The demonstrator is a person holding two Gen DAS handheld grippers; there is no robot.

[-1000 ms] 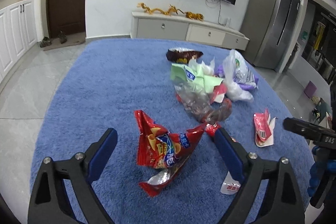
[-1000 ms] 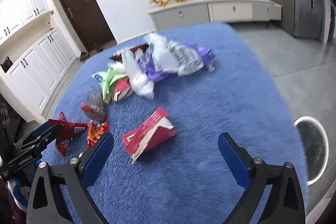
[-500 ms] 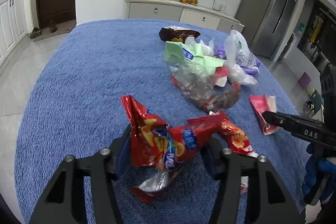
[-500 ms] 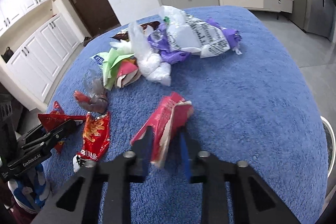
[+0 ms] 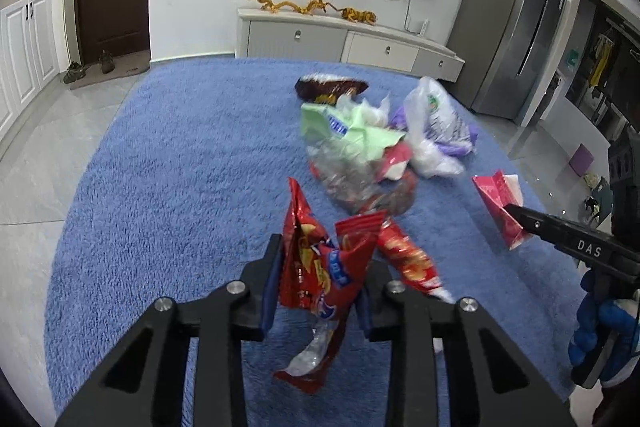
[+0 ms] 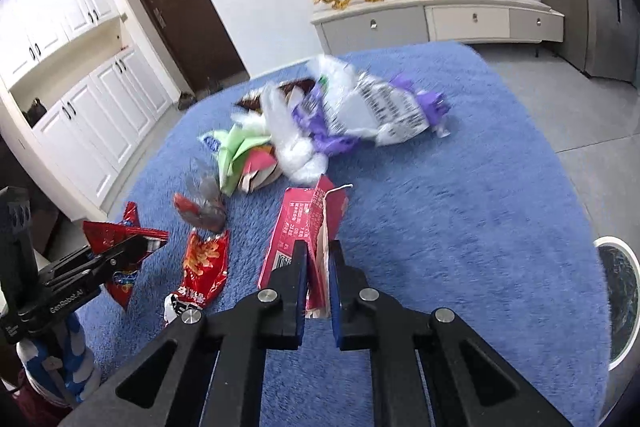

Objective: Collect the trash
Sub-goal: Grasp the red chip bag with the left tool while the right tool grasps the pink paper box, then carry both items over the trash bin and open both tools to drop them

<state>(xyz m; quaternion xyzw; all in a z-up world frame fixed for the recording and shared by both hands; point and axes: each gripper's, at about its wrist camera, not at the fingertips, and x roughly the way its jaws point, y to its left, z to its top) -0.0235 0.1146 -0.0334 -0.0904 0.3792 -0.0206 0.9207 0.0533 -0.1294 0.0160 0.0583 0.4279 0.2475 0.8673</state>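
Gripping already: left hand-held gripper, jaws just closed, pinches the red chip bag, long axis upright, above the blue rug. Right hand-held gripper is clamped on the flattened pink carton. Pile of bags lies ahead of both, w/ the orange snack packet nearer the left. Only right view shows a round white bin rim, far right.

Rug left side open; trash pile blocks centre.
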